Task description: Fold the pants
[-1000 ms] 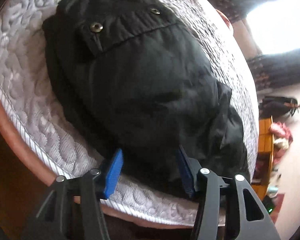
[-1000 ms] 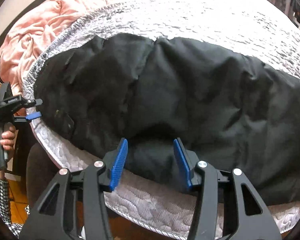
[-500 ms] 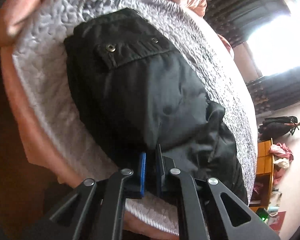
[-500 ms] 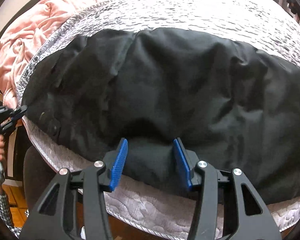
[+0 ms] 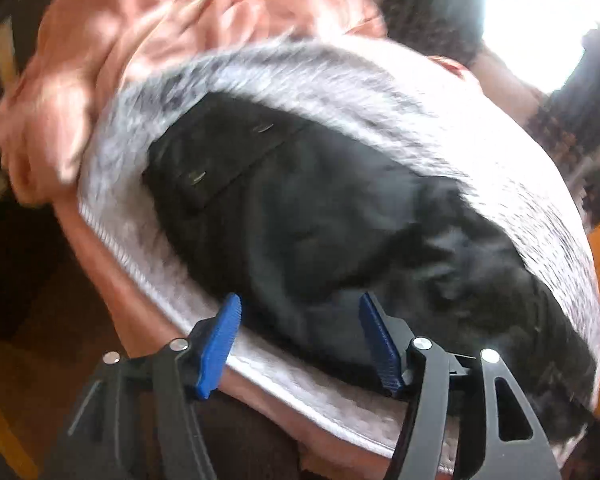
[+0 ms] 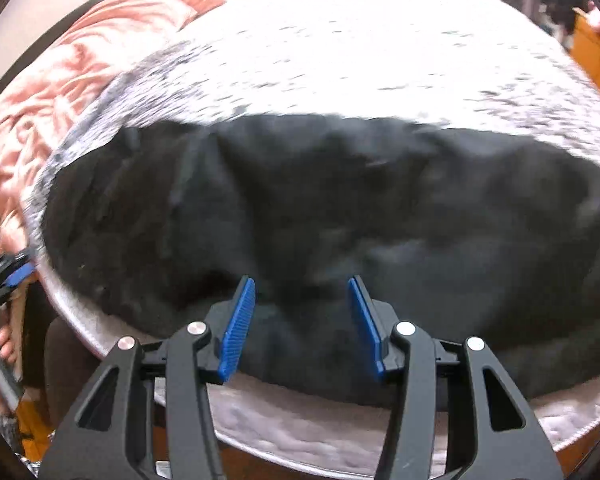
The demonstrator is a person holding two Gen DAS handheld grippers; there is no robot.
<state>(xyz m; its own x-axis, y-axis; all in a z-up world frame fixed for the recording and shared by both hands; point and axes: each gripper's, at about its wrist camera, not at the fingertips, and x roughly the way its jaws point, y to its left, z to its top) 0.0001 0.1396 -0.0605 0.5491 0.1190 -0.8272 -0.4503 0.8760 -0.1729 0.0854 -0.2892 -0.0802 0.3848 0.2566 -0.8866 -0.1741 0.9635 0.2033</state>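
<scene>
Black pants [image 5: 340, 240] lie folded lengthwise on the grey quilted mattress [image 5: 340, 80], the flap pocket with metal snaps at the far left end. They also show in the right wrist view [image 6: 320, 208], stretched across the bed near its front edge. My left gripper [image 5: 300, 336] is open and empty, its blue pads either side of the pants' near edge. My right gripper [image 6: 302, 320] is open and empty, its blue pads over the pants' near edge. The left gripper also shows at the far left of the right wrist view [image 6: 16, 274]. Both views are motion-blurred.
A pink rumpled blanket [image 5: 160, 32] lies at the head end of the bed, also in the right wrist view [image 6: 60, 92]. The mattress front edge [image 6: 300, 440] runs just under my right gripper. An orange cabinet [image 6: 596, 60] stands at the far right.
My left gripper was shut half a second ago and is open now; its view has swung toward the pink blanket. My right gripper stays open and has shifted a little over the pants.
</scene>
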